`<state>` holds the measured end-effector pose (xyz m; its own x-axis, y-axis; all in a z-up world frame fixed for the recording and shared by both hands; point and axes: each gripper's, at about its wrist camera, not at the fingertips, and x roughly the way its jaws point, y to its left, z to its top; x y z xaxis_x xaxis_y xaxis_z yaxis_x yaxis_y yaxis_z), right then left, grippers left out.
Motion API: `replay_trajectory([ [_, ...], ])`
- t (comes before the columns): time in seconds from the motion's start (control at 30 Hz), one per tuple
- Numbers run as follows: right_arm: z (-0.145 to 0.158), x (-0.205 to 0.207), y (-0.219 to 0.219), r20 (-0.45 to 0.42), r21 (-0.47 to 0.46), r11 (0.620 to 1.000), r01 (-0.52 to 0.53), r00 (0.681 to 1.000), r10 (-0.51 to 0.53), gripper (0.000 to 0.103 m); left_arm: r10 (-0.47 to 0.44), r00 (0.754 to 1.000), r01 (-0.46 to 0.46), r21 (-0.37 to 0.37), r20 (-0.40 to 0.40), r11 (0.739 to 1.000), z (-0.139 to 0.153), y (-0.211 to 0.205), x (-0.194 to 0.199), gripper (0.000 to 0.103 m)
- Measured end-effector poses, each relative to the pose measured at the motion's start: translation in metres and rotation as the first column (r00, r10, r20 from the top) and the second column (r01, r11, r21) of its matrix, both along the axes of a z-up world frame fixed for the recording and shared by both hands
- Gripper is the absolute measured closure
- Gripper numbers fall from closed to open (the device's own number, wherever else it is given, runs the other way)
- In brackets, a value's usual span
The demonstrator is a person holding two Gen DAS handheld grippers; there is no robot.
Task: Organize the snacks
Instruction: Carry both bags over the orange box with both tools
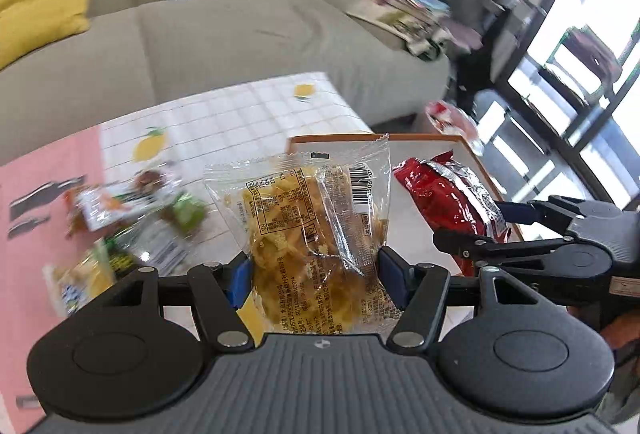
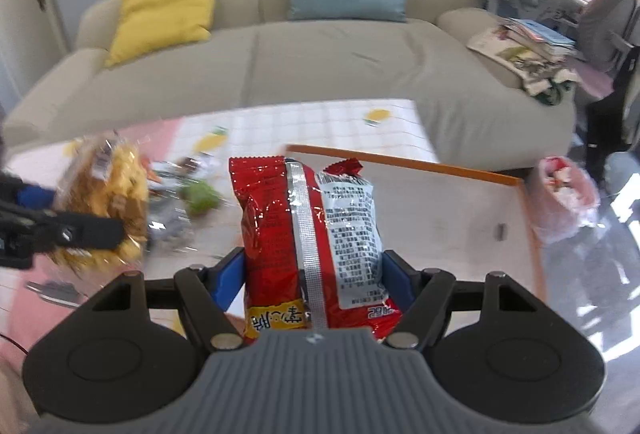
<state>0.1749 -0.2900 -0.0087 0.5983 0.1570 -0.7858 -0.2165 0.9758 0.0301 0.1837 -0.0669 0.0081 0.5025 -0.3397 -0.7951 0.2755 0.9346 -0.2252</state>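
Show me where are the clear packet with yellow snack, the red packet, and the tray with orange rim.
clear packet point(image 1: 316, 218), left wrist view, on its printed middle.
red packet point(image 2: 316, 230), right wrist view, on the silver back seam.
tray point(image 2: 436, 166), right wrist view, on its orange far rim.

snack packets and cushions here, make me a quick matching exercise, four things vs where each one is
Things:
1. red packet
2. clear packet of yellow snack
3. yellow cushion
4. green-wrapped snack

Places:
A. lying on the table
B. in the left gripper
C. on the sofa
D. in the right gripper

Pairs: 1-D, 2-B, 3-C, 4-A
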Motion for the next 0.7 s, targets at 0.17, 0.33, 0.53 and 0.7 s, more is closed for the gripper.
replay_trajectory([
  [0.17,-0.023,0.033,-0.031,-0.107,-0.021,0.999,0.041,0.993,-0.043,0.032,-0.094,0.994,0.094,0.006,-0.064,0.996,-0.018,-0.037,0.033,0.030],
  [0.33,-0.049,0.057,-0.043,-0.191,-0.022,0.999,0.040,0.981,-0.043,0.032,-0.157,0.977,0.164,0.042,-0.144,0.986,-0.045,-0.067,0.062,0.030],
  [0.53,-0.077,0.076,-0.048,-0.283,-0.035,0.999,0.019,0.959,-0.028,0.032,-0.224,0.951,0.255,0.132,-0.215,0.958,-0.076,-0.094,0.073,0.030],
  [0.7,-0.099,0.085,-0.048,-0.344,-0.030,1.000,0.000,0.939,-0.010,0.032,-0.244,0.935,0.292,0.167,-0.259,0.942,-0.095,-0.103,0.079,0.030],
])
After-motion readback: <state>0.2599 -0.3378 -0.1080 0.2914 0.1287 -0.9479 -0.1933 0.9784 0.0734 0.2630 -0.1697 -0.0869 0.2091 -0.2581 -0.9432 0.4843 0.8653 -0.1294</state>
